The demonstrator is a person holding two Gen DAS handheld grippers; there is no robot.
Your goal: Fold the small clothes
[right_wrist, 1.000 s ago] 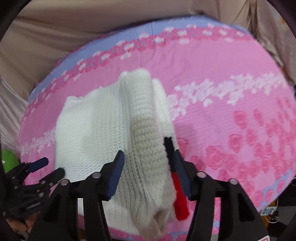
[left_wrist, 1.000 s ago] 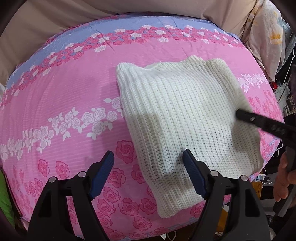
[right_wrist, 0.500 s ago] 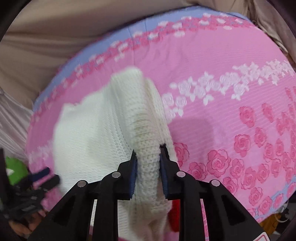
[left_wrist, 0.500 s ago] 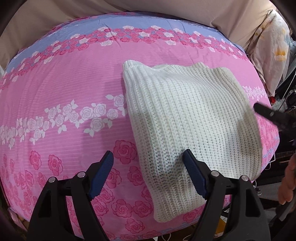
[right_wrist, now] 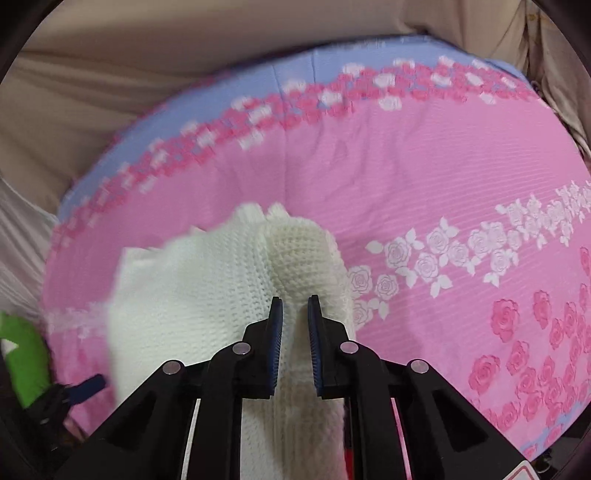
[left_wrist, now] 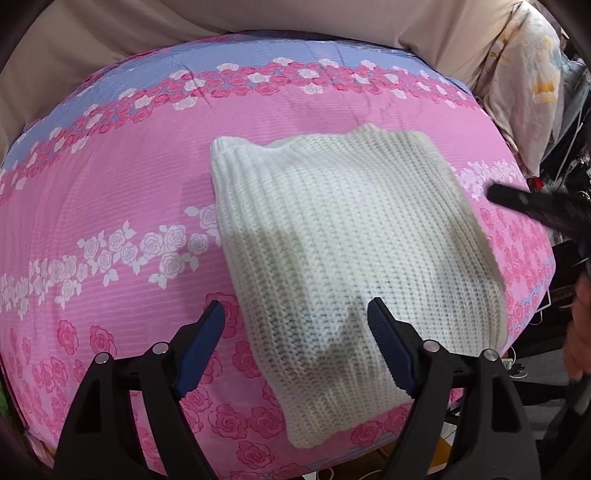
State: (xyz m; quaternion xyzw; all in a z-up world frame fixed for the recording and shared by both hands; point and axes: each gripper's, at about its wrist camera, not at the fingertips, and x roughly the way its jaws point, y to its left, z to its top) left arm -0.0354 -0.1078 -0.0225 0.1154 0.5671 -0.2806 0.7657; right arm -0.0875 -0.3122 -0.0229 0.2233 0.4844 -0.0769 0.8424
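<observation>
the white knit sweater (left_wrist: 347,243) lies folded into a rough rectangle on the pink rose-print quilt (left_wrist: 110,206), its ribbed knit running toward the camera and its near end hanging at the quilt's front edge. in the left wrist view it takes up the middle and right of the quilt, with one ribbed corner standing up a little at its far left.

in the right wrist view the same sweater (right_wrist: 207,295) shows a raised fold along its right side, and the right gripper (right_wrist: 294,314) has its blue-padded jaws drawn narrow around that fold, the knit pinched between them and bulging above the tips. below the jaws the sweater hangs down past the quilt's edge.

the left gripper (left_wrist: 295,325) hovers over the near end of the sweater with its jaws spread wide, holding nothing; one blue pad sits over the quilt just left of the sweater, the other over the knit itself. its shadow falls on the sweater.

the quilt has a band of white roses across its middle, deeper pink roses nearer the camera, and a lilac strip with mixed roses at its far side. beyond the quilt there is beige fabric (left_wrist: 147,33). to the quilt's far right stands a pale floral cushion (left_wrist: 524,74). a green object (right_wrist: 26,362) sits off the quilt's left edge in the right wrist view.
</observation>
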